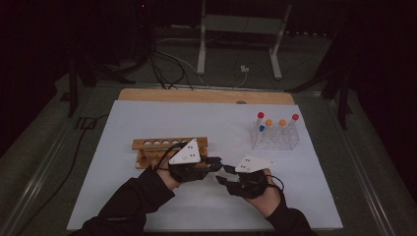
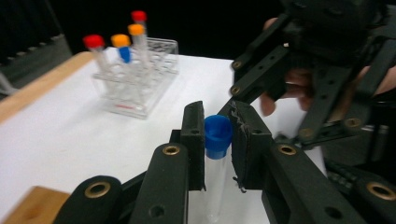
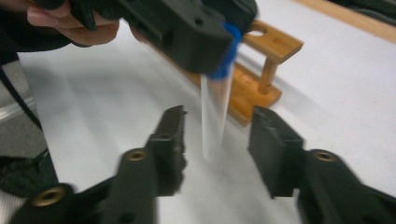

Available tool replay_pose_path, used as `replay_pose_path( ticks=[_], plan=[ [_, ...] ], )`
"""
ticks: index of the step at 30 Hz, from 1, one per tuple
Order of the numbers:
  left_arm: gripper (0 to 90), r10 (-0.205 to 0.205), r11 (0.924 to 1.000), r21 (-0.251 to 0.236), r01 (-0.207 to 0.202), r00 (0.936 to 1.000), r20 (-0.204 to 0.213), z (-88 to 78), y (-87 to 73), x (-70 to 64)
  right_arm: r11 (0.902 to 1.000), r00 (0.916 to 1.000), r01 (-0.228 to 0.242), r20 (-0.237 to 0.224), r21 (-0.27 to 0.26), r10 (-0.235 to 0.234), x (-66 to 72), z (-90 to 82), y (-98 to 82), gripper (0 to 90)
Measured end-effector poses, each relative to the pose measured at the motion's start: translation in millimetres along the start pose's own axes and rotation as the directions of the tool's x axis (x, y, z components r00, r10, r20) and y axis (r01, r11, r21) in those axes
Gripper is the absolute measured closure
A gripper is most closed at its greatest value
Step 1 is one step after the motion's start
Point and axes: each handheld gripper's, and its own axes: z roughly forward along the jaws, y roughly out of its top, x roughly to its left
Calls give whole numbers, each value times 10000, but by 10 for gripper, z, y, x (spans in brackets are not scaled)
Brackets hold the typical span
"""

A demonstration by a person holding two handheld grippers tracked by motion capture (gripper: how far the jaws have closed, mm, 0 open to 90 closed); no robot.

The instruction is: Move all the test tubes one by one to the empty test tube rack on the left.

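Left gripper view: left tongs [image 2: 218, 140] clamp a clear plastic tube with blue cap [image 2: 217, 136]; right tongs [image 3: 217, 140] stand apart around it, untouching.

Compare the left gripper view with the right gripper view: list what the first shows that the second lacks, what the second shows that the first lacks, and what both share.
Left gripper view alone: the clear rack of red- and orange-capped tubes, and the left gripper shut on the blue cap.

Right gripper view alone: the wooden rack, and the right gripper with jaws open either side of the tube's tip.

Both: the blue-capped tube and the white table top.
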Motion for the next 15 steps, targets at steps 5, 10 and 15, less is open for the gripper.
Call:
replay_pose_path(
  ticks=[5,10,15],
  plan=[
    [776,-26,9999,-105,21,9989,-467,-107,69,117,9991,9997,-222,30,-352,223,-46,-47,1,374],
    [776,-60,9999,-155,49,9972,-740,-193,134,212,9971,9988,-450,139,-620,459,-71,-73,5,197],
    [776,-91,9996,-259,63,9938,-1106,-282,194,321,9932,9976,-684,69,-943,693,-97,-103,4,81]
  ],
)
